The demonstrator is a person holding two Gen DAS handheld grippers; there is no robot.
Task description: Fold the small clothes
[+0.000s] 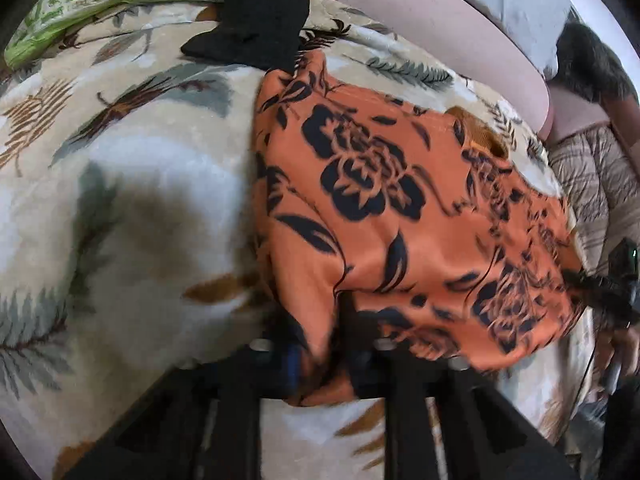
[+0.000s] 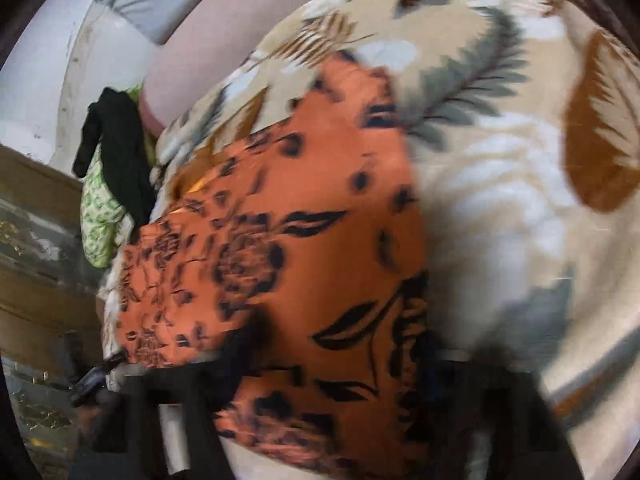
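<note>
You hold the orange floral garment at its near edge, left gripper and right gripper jaws each clamped on cloth, to keep it spread over the leaf-print blanket for folding.

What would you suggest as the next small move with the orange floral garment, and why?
Probably lift both pinched corners and carry them toward the far edge to fold it over. The left gripper and right gripper each appear closed on the near edge of the orange floral garment, which lies spread on the leaf-print blanket.
</note>
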